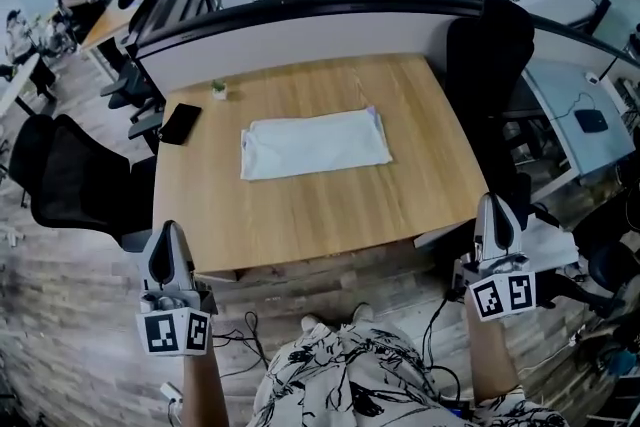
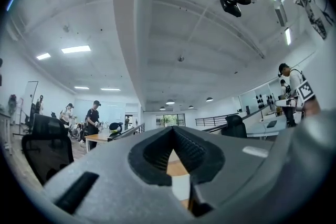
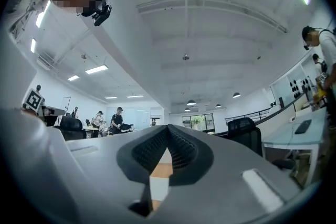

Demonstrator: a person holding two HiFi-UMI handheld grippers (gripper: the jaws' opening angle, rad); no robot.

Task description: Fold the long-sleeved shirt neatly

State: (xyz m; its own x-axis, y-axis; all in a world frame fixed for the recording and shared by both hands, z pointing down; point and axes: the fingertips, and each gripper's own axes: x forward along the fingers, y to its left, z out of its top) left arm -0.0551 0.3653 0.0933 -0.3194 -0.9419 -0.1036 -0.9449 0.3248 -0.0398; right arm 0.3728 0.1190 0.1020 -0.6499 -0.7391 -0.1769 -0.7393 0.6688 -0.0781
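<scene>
White shirt point(image 1: 315, 143) x1, table point(image 1: 330, 210) x1, hand-held grippers point(image 1: 169, 233) point(image 1: 495, 205) x2, closed.

Bright, even light falls from ceiling panels point(image 2: 76, 49) and round downlights point(image 3: 191, 103); shadows on the tabletop point(image 1: 320, 205) are faint. All views bow at the edges, corners black in both gripper views. The left hand-held gripper point(image 2: 173, 134) looms soft-focused, lower frame.

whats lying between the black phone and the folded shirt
Nothing. In the head view, only bare wooden table separates the black phone from the folded shirt.
</scene>
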